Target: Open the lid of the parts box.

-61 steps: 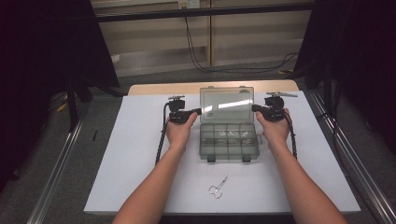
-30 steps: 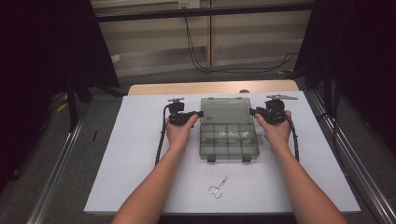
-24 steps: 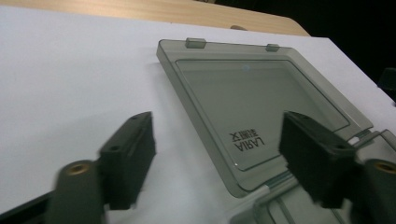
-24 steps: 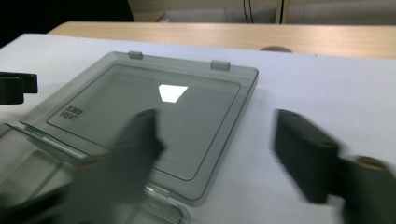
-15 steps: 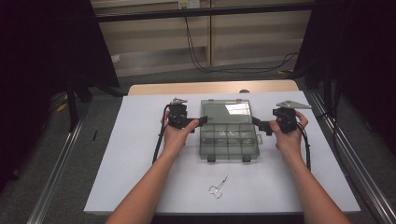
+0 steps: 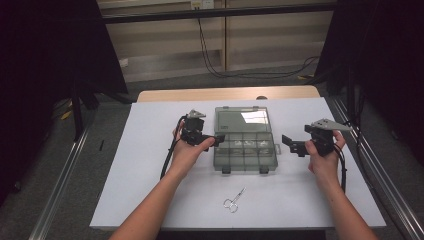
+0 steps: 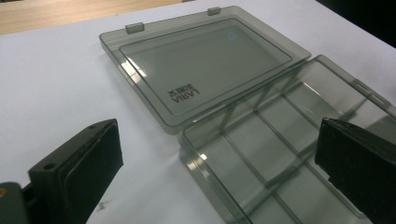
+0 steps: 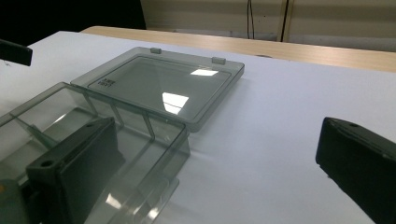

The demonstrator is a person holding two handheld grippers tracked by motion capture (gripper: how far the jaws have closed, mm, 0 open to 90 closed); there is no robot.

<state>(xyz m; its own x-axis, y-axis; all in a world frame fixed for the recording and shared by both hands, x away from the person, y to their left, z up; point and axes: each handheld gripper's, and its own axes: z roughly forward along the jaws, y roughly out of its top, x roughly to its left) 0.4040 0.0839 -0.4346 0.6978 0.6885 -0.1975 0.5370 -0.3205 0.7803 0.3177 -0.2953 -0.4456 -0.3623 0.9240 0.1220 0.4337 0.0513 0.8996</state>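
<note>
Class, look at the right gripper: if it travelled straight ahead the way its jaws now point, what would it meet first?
Probably the open organiser box. The right gripper points left at the box's near side wall, jaws open, with bare table between them. Its height above the table is unclear.

The compartment box (image 6: 245, 146) lies in the middle of the table (image 6: 140, 150), with its lid (image 6: 243, 120) flat behind it. The left gripper (image 6: 212, 140) is at its left edge, the right gripper (image 6: 290, 144) just right. The scissors (image 6: 234, 200) lie in front.
</note>
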